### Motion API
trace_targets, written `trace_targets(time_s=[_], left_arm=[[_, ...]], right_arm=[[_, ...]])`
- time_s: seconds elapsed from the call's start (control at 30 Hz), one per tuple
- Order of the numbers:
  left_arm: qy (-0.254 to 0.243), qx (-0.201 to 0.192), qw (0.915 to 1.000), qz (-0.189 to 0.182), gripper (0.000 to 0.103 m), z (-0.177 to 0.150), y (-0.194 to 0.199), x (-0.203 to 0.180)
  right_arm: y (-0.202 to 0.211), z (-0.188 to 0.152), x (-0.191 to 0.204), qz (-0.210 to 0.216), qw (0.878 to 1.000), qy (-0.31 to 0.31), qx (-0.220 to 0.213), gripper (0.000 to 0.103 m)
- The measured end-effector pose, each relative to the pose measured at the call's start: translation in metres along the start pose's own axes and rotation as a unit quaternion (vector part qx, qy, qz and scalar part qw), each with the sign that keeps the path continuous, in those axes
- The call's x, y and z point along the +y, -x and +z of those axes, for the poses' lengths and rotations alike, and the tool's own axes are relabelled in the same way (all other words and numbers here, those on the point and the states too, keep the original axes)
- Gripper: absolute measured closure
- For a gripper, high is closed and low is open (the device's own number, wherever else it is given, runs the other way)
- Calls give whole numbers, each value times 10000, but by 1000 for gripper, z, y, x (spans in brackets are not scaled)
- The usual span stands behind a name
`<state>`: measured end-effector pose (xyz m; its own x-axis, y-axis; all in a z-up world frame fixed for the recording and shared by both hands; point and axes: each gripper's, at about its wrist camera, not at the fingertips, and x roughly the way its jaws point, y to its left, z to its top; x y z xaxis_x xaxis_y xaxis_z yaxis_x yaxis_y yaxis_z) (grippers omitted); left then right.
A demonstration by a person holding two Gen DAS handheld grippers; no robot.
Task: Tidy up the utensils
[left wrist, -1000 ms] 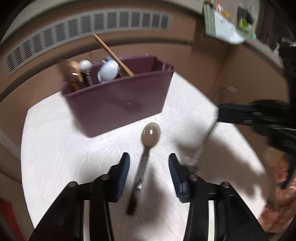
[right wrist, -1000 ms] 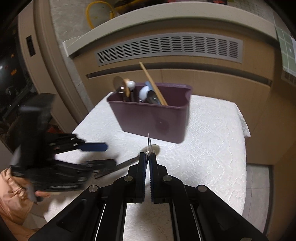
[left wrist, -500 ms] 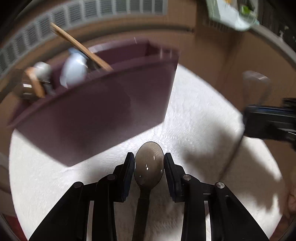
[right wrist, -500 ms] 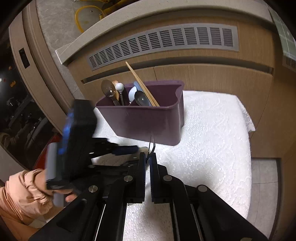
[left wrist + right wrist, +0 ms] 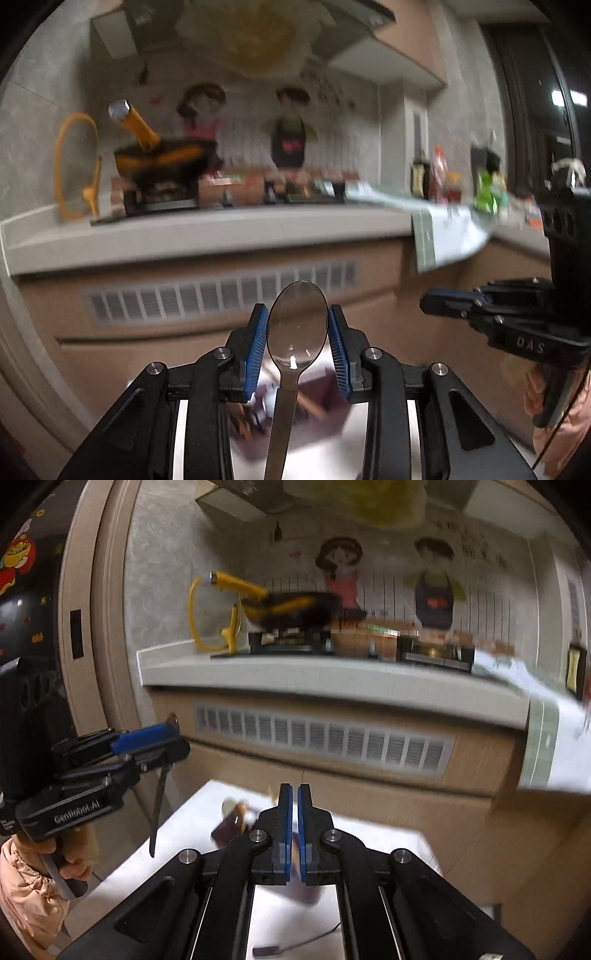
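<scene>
Since half a second ago, we have raised the spoon [image 5: 296, 328] off the counter [image 5: 369, 834]. Left tongs [image 5: 297, 332] pinch its bowl. Purple bin [image 5: 328, 397] now sits below them. Right tongs [image 5: 294, 827] pressed together; contents indiscernible. Judgement: drop-in next.

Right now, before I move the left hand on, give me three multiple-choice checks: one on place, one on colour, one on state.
1. Which part of the spoon sits between the jaws of the left gripper?
A. handle tip
B. bowl
C. mid-handle

2. What colour are the finger pads?
A. red
B. blue
C. white

3. What is the spoon's state?
A. lying flat on the table
B. dropped on the floor
C. held in the air

Answers:
1. B, the bowl fills the gap between the jaws.
2. B, both pads show blue.
3. C, its handle hangs free in the right wrist view.
</scene>
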<state>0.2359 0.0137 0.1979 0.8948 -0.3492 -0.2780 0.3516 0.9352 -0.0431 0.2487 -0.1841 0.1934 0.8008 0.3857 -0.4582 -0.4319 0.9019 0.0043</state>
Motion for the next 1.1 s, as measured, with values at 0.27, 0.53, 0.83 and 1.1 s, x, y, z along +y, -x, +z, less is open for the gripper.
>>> trace_targets(time_s=[0.27,0.53,0.83,1.1], left_arm=[[407,196,9990,40,69,-32,-15,24],[960,823,9919,-143,69,-101,-11,43],[1585,1169,9804,-30,69,-149,-8,63],[1748,1444,9740,39,69,-161,-17,70]], right_arm=[[-58,-83,-21,-196,9870,-445,1533,49],[-86,-200,13,-114,9639,618,2588,50],[-117,-233,47,271,9370,2313,2603,30],[-184,-205,-17,1217,9357,779,3218,26]])
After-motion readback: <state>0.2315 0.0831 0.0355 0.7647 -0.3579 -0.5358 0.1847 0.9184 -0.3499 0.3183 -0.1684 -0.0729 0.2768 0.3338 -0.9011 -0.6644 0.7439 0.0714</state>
